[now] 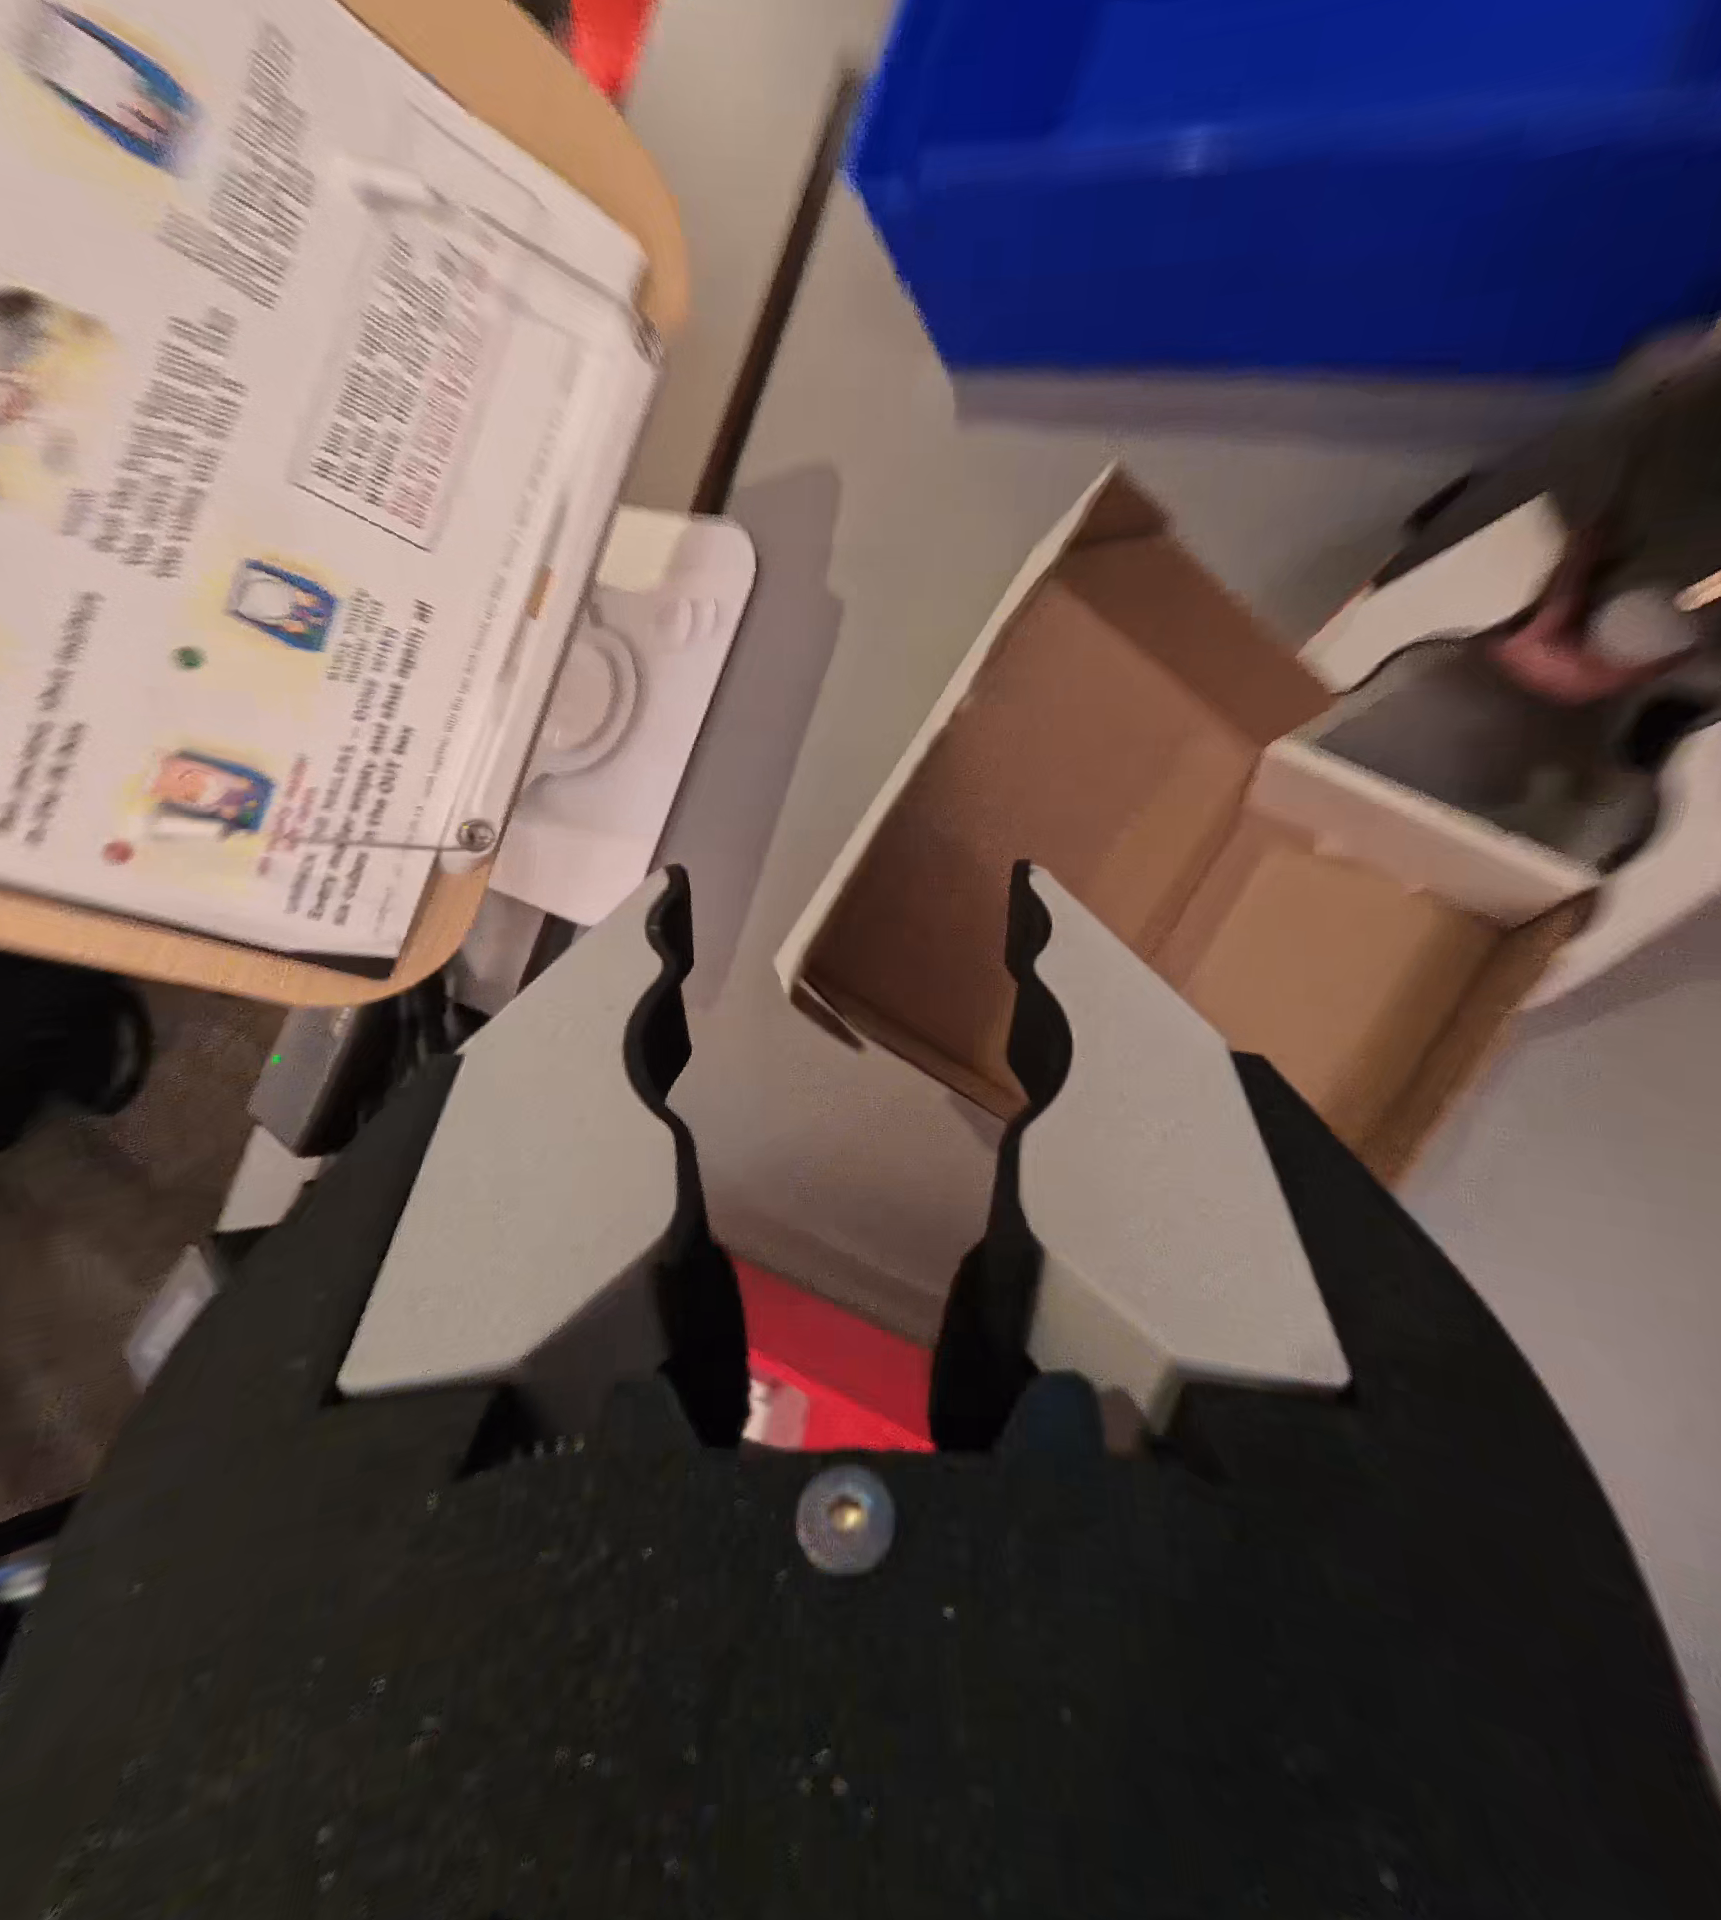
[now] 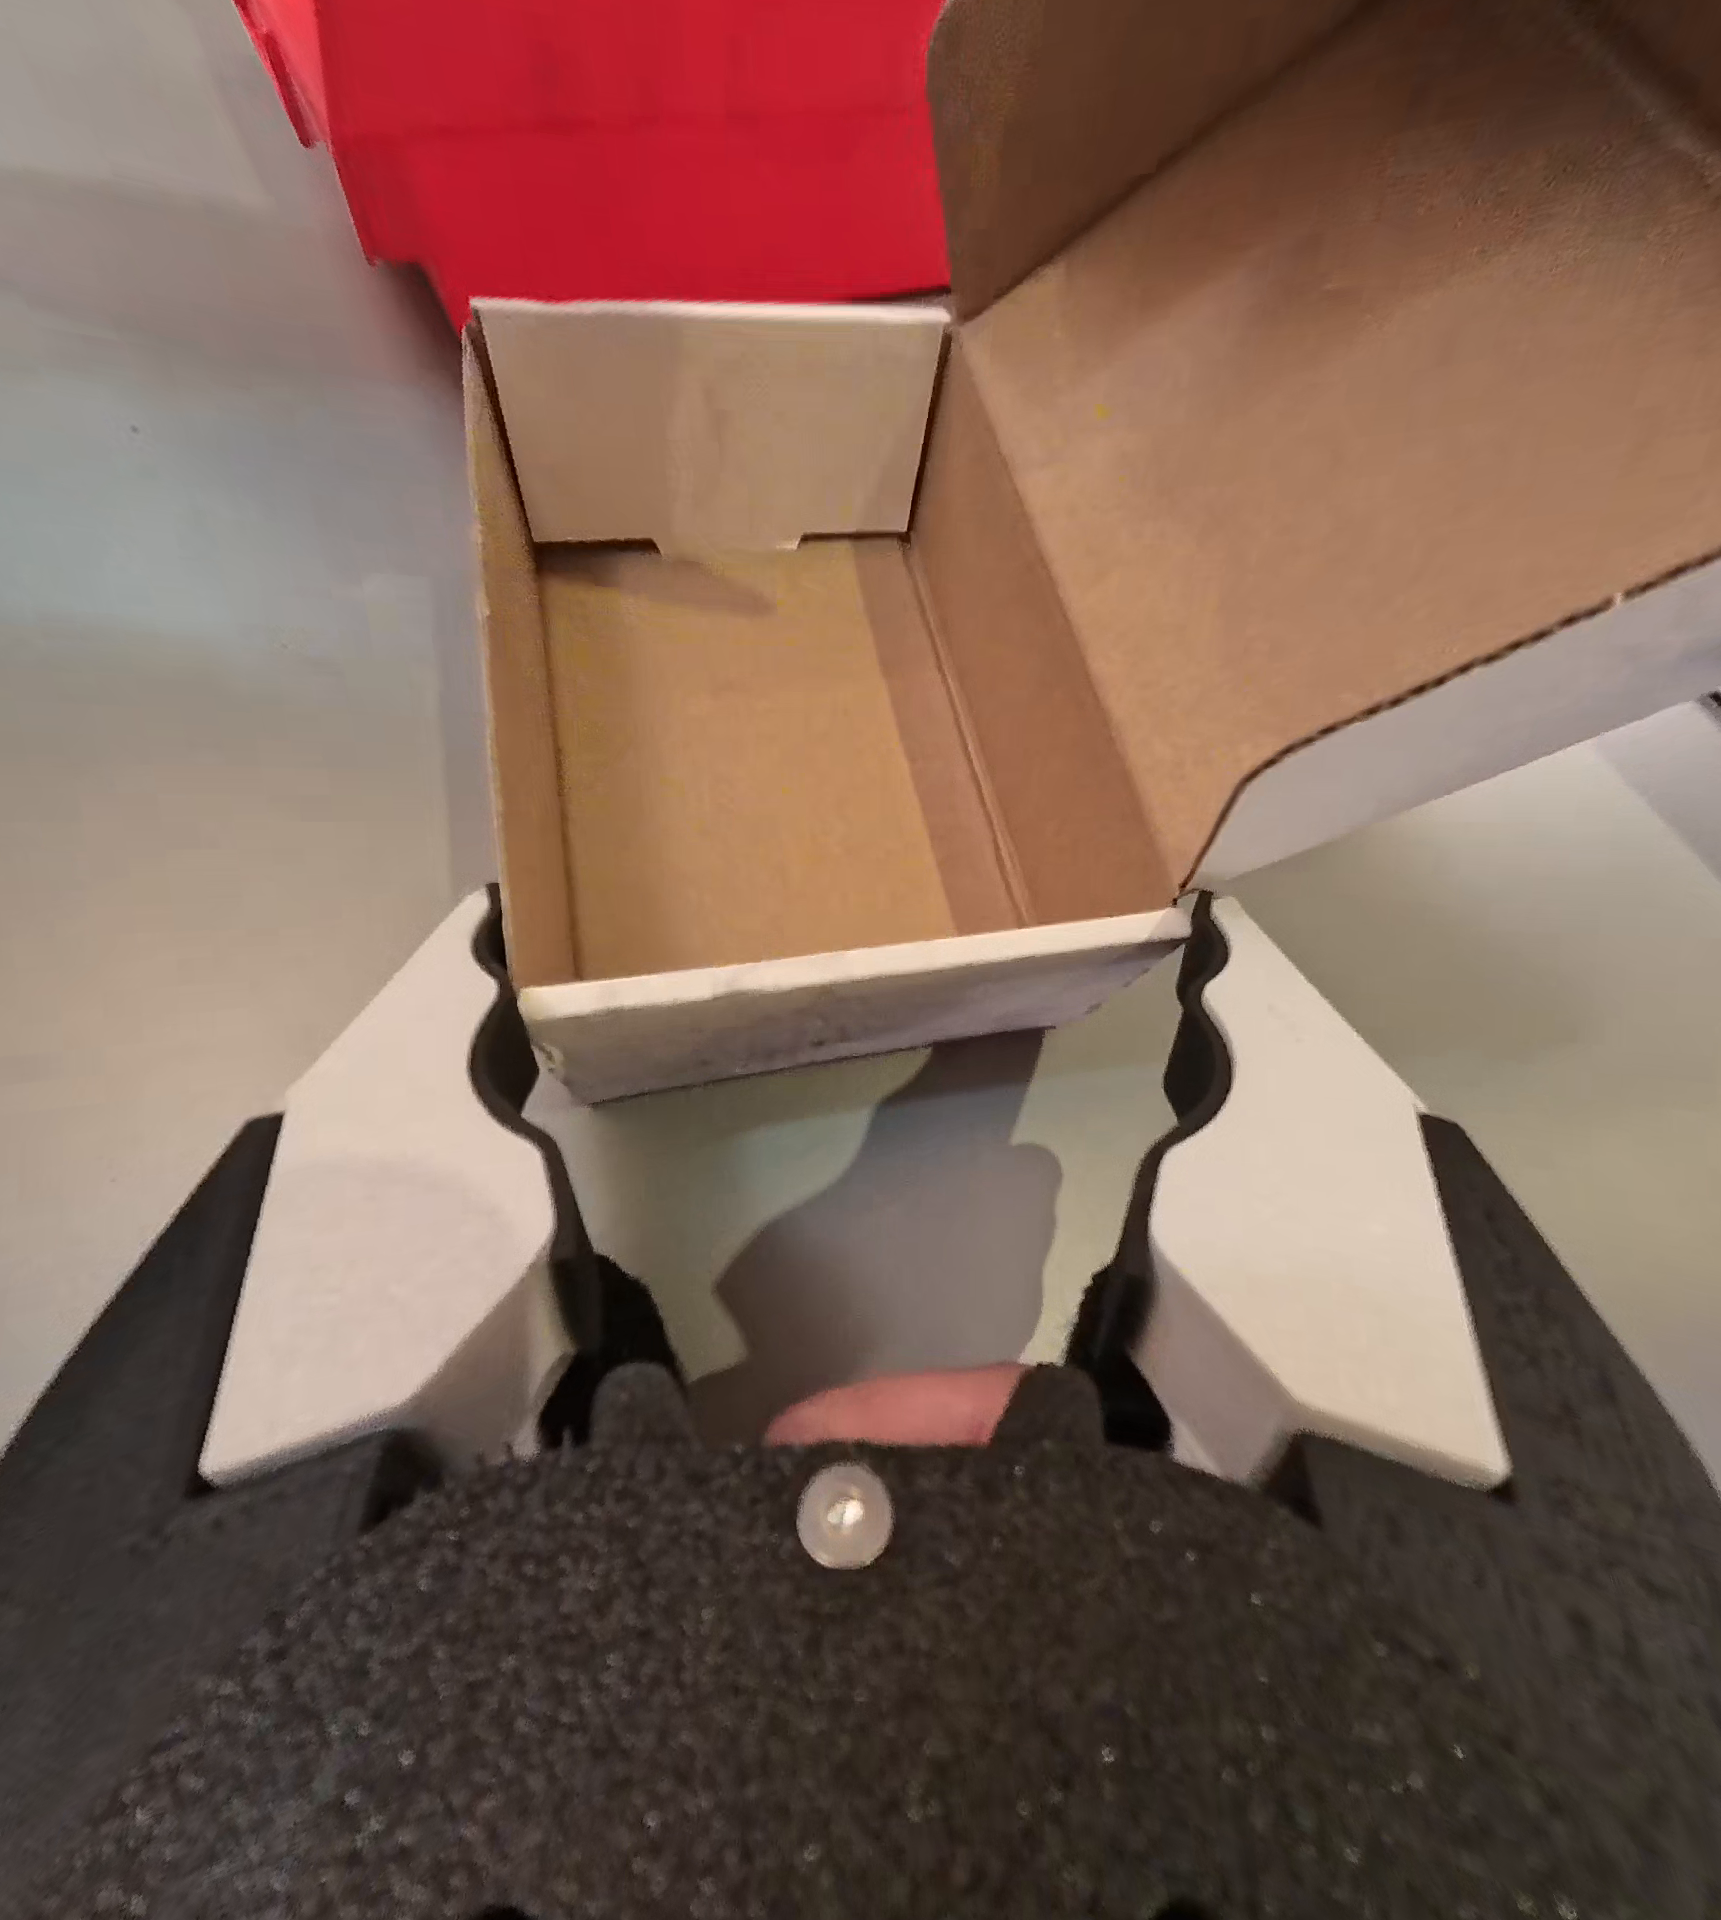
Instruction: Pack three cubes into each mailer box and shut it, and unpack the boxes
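Observation:
An open white mailer box (image 2: 731, 748) with a brown inside lies on the pale table. It holds nothing, and its lid (image 2: 1355, 416) stands up on the right. My right gripper (image 2: 843, 914) straddles the box's near end, with both pads touching the outer side walls. In the left wrist view the same box (image 1: 1074, 790) lies to the right, with the right gripper (image 1: 1666, 592) blurred at its far end. My left gripper (image 1: 848, 883) is open and empty, in the air to the left of the box. No cubes are in view.
A red bin (image 2: 627, 135) stands just behind the box. A blue bin (image 1: 1303, 187) stands at the back of the table. A wooden board with printed sheets (image 1: 212, 468) and a white device (image 1: 648, 675) lie to the left, by the table's edge.

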`<control>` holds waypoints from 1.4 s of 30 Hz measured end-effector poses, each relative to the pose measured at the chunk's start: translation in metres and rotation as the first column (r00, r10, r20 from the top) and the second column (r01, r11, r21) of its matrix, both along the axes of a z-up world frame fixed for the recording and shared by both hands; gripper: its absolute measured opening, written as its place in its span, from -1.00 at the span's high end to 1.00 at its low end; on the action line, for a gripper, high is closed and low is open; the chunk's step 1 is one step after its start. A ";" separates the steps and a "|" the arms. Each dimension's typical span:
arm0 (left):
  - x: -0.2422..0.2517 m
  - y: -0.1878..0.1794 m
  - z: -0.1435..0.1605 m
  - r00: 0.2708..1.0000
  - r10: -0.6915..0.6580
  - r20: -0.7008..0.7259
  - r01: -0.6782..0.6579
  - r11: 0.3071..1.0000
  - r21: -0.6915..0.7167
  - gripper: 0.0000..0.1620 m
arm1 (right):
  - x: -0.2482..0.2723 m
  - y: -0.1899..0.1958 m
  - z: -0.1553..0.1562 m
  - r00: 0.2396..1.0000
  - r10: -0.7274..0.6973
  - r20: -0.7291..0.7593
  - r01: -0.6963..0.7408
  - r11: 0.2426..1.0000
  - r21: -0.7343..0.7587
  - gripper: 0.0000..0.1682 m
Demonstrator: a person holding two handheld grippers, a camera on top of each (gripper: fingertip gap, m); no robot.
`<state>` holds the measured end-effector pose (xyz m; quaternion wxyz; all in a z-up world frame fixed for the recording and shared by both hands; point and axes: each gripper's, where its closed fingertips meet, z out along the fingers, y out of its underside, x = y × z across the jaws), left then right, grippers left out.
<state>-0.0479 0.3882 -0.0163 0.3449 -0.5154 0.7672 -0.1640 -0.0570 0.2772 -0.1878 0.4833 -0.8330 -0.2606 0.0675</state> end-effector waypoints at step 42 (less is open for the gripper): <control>-0.146 0.017 -0.013 0.970 -0.125 -0.207 0.118 0.992 -0.045 0.54 | -0.007 0.006 -0.001 0.998 0.004 0.059 -0.002 0.999 -0.033 -0.48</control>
